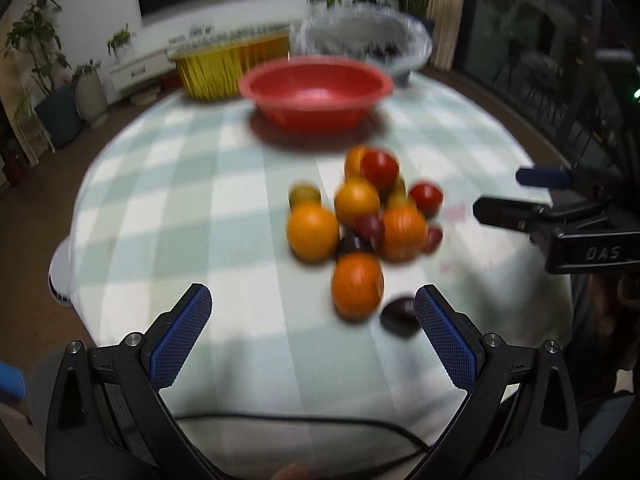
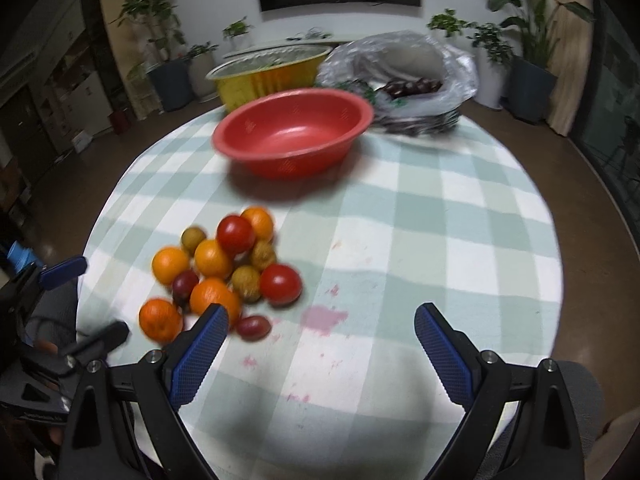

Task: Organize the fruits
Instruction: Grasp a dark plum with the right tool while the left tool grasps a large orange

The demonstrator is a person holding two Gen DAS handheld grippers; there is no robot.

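Observation:
A pile of fruit lies on the checked tablecloth: several oranges [image 1: 313, 233] [image 2: 211, 258], two red tomatoes [image 1: 380, 168] [image 2: 280, 283], dark plums [image 1: 400, 316] [image 2: 253, 326] and small yellow-brown fruits [image 2: 245, 282]. An empty red bowl [image 1: 316, 90] [image 2: 292, 136] stands beyond the pile. My left gripper [image 1: 314, 312] is open and empty, just short of the nearest orange [image 1: 357, 285]. My right gripper [image 2: 322, 330] is open and empty, to the right of the pile; it also shows in the left wrist view [image 1: 504, 196].
A yellow foil container [image 1: 232, 66] [image 2: 272, 74] and a plastic bag with dark fruit [image 1: 368, 42] [image 2: 404, 80] stand at the table's far side. Pink stains [image 2: 324, 318] mark the cloth. A black cable [image 1: 320, 424] lies at the near edge. Potted plants ring the room.

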